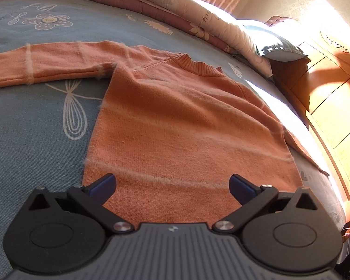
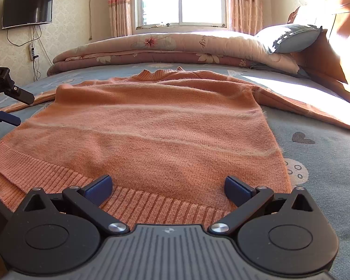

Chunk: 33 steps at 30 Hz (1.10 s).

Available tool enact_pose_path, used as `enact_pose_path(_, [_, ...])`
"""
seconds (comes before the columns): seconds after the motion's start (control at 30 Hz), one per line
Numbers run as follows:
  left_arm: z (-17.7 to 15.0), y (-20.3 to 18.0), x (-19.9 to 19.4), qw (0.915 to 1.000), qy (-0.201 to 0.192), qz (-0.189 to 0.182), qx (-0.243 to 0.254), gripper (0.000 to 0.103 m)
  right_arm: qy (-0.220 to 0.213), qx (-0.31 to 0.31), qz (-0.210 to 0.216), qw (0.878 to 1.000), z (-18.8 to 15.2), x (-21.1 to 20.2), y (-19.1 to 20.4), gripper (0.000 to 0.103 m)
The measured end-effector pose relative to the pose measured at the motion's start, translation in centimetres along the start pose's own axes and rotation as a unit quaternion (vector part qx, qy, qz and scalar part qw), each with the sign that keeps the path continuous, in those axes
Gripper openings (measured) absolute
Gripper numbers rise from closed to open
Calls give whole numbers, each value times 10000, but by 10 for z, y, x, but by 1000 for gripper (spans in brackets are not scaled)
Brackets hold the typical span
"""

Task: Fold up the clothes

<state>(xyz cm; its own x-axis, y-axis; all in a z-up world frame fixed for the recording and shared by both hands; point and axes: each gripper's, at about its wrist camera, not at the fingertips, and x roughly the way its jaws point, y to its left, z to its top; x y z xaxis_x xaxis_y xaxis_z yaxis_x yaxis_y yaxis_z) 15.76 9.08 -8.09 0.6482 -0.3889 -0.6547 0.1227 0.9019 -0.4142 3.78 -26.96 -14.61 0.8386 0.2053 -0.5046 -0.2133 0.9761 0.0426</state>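
Observation:
An orange knitted sweater [image 1: 175, 121] [image 2: 151, 130] with pale fuzzy stripes lies flat on the blue bed sheet [image 1: 35, 128] [image 2: 326, 158], collar toward the far side. One sleeve [image 1: 46, 63] stretches out to the left; the other sleeve [image 2: 303, 109] runs off to the right. My left gripper [image 1: 172, 185] hovers open above the sweater's lower body, nothing between its fingers. My right gripper [image 2: 168, 187] stands open just over the ribbed hem [image 2: 151, 207]. In the right wrist view the left gripper [image 2: 15, 108] shows at the far left, open.
A folded floral quilt [image 2: 163, 49] and a blue pillow [image 2: 289, 37] lie along the far side of the bed. A wooden headboard [image 1: 333, 98] stands on the right. A window [image 2: 179, 0], curtains and a wall television [image 2: 26, 9] are behind.

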Motion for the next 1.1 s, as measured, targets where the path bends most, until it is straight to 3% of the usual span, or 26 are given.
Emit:
enact_pose_path(0.17, [8,7,24,9992,27,330,-206,102,-2,-5,-3,10000,-1,-1,-1,103])
enact_pose_path(0.33, [0,8,11,9987,39,175,-486,102,3,5,2,10000,-1,-1,-1,103])
enact_pose_path(0.43, [-12,-3,0,9993,65,-51,-362,102,-3,14,-24,10000,-1,-1,0,103])
enact_pose_path(0.53, [-26,-5,-7,9994,105,107,-324,102,1,8,-21,10000,-1,-1,-1,103])
enact_pose_path(0.73, [-45,5,-23,9965,212,88,-805,102,5,6,-22,10000,-1,-1,-1,103])
enact_pose_path(0.9, [-39,-24,-17,9983,155,-330,-449,102,-5,3,-37,10000,-2,-1,0,103])
enact_pose_path(1.1, [-46,-55,13,9981,360,-473,-139,102,-10,-5,-47,10000,-2,-2,0,103])
